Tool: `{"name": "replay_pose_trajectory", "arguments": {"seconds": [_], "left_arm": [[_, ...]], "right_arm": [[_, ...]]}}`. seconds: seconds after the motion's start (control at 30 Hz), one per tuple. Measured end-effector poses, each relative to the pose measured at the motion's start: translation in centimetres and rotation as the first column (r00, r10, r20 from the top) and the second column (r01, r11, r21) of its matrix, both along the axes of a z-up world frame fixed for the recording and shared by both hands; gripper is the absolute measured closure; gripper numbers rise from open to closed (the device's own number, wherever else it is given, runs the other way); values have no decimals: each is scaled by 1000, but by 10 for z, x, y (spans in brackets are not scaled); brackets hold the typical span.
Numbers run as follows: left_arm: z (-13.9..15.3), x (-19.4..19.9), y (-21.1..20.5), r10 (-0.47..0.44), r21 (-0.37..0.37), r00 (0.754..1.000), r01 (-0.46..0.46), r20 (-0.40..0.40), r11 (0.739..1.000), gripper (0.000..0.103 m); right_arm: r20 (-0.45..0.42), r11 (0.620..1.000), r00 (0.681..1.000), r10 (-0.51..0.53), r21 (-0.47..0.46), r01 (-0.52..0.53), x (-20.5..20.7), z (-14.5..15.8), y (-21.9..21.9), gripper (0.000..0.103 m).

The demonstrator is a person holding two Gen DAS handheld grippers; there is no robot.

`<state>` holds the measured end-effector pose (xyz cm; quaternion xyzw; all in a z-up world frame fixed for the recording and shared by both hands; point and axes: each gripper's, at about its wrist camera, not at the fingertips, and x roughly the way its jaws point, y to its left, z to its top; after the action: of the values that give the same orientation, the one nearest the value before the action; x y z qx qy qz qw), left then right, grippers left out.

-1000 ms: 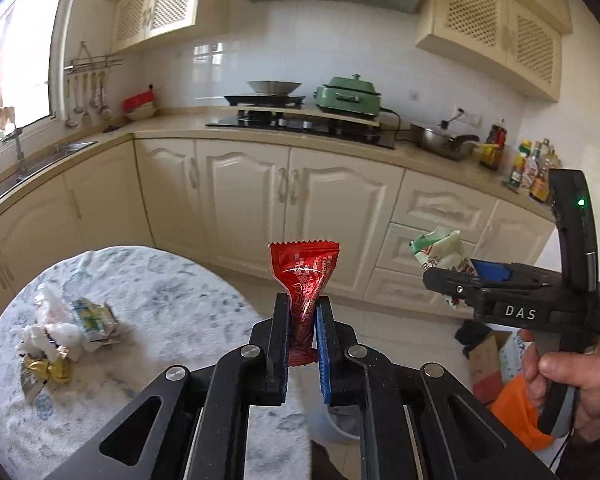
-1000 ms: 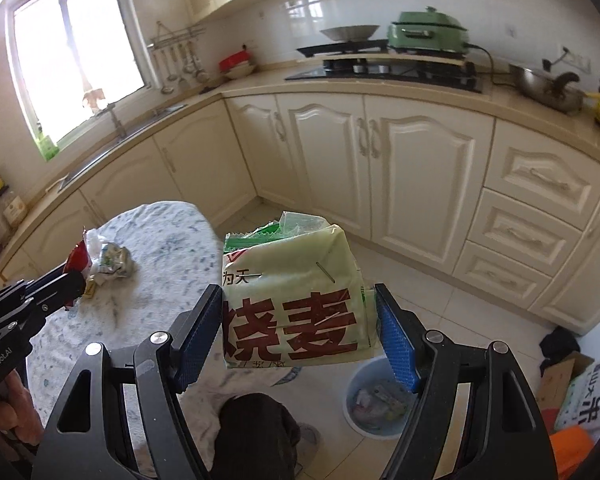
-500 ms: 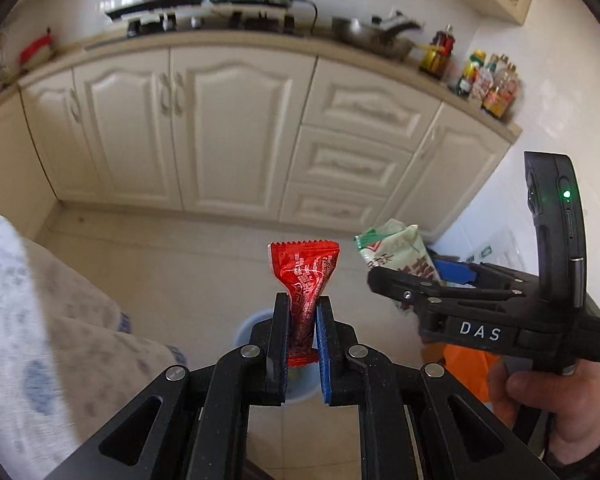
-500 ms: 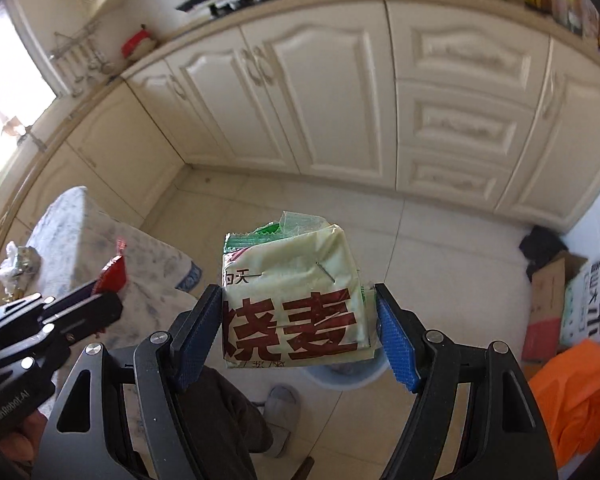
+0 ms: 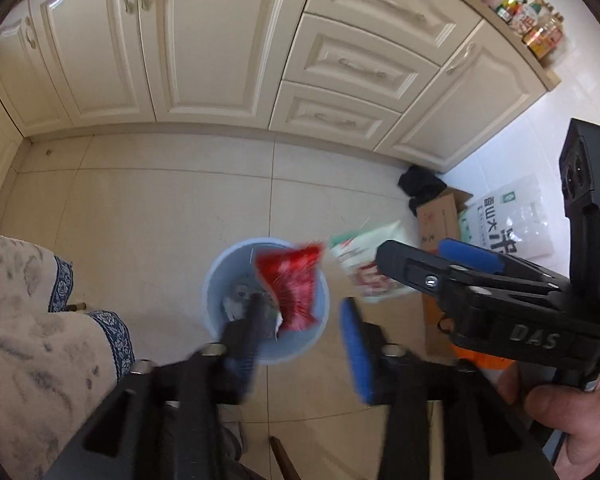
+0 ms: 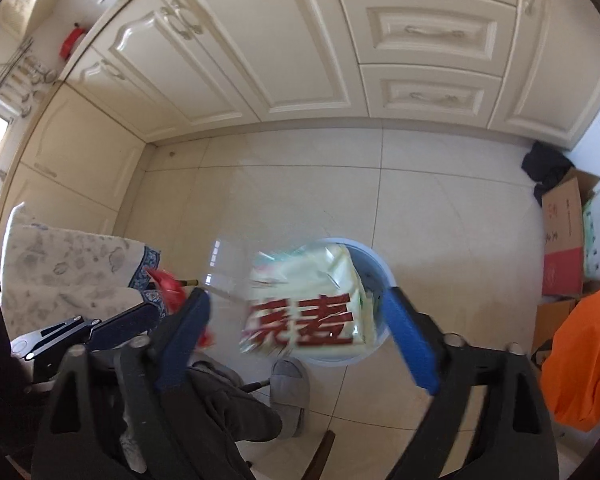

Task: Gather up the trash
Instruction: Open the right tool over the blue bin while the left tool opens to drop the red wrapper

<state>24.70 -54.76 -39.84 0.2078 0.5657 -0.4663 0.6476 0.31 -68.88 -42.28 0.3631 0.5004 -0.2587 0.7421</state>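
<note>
My left gripper (image 5: pixel 304 332) is open, and a red wrapper (image 5: pixel 294 284), blurred, is loose in the air over a pale blue bin (image 5: pixel 220 292) on the floor. My right gripper (image 6: pixel 296 328) is open too. A cream food bag with red characters (image 6: pixel 308 304) is blurred and free between its fingers, above the bin (image 6: pixel 374 268). The right gripper also shows in the left wrist view (image 5: pixel 440 264), with the bag (image 5: pixel 364 264) beside it. The bin holds other trash.
Cream kitchen cabinets (image 5: pixel 228 40) line the far side of the tiled floor. The table's patterned cloth (image 5: pixel 32 320) hangs at left. A cardboard box (image 6: pixel 562 232), a rice sack (image 5: pixel 508 216) and an orange bag (image 6: pixel 580 360) sit at right. A slippered foot (image 6: pixel 290 380) is beside the bin.
Both grippers tilted down over the bin and opened. The red wrapper and the food bag have left the fingers and are dropping toward the bin.
</note>
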Motion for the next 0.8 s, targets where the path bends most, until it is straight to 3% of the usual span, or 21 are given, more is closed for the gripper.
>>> {"name": "replay_pose_trajectory", "arguments": {"seconds": [0.07, 0.17, 0.33, 0.5, 0.8], "left_arm": [[2, 0, -7, 10, -4, 999, -10, 39, 1000, 18], [9, 4, -9, 40, -13, 994, -39, 102, 999, 5], [29, 7, -1, 88, -12, 978, -87, 191, 996, 3], [64, 6, 17, 156, -72, 952, -142, 264, 987, 2], [138, -18, 94, 247, -236, 901, -169, 357, 957, 1]], "right_arm": [[-5, 1000, 1000, -5, 0, 5, -3, -1, 2, 1], [-15, 1000, 1000, -16, -4, 16, -6, -3, 3, 0], [-24, 998, 1000, -19, -55, 17, -6, 13, 16, 0], [18, 993, 1000, 2, -114, 1, 0, 49, 35, 0], [126, 964, 986, 113, -254, -78, 30, 136, 84, 0]]}}
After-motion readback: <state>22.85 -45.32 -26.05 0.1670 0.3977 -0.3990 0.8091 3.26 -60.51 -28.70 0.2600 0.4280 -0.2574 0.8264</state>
